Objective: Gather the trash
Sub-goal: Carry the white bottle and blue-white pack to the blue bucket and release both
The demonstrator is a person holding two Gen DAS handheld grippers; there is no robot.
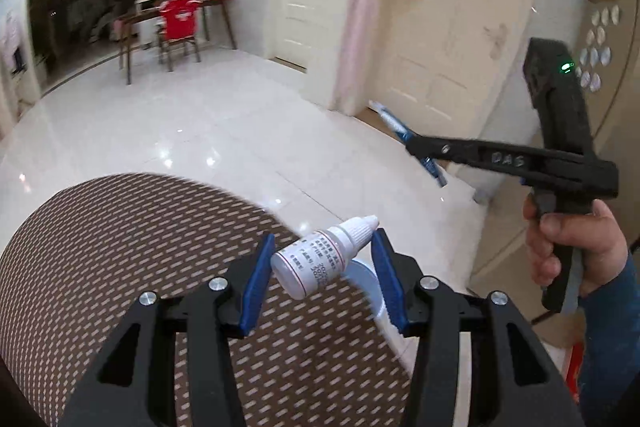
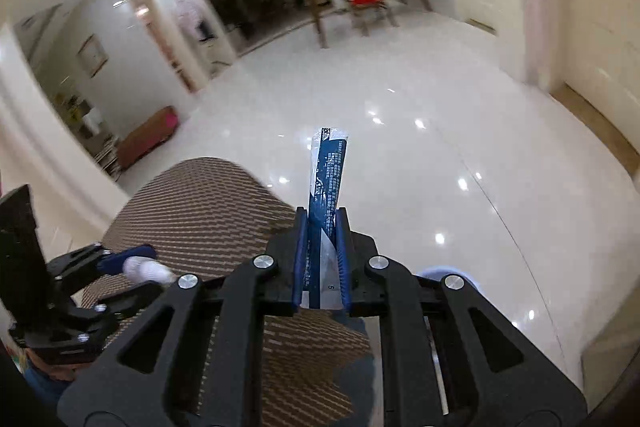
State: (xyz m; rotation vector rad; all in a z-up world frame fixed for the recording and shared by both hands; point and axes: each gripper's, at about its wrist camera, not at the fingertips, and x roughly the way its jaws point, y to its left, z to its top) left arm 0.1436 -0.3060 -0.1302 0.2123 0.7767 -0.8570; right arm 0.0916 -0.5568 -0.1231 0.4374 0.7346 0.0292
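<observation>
Left gripper [image 1: 323, 259] clamps dropper bottle [image 1: 316, 259]; right gripper [image 2: 322, 227] pinches blue sachet [image 2: 328, 179].

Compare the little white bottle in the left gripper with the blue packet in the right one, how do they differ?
The white dropper bottle is round and rigid with a printed label; the blue packet is a flat, thin strip. The bottle lies slantwise across the left gripper, whose jaws stand wide around it; the packet sticks out straight ahead from the right gripper, whose jaws are nearly closed. Both are small and held off the floor.

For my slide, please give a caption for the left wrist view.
Left gripper holds a small dropper bottle above a woven seat.
</observation>
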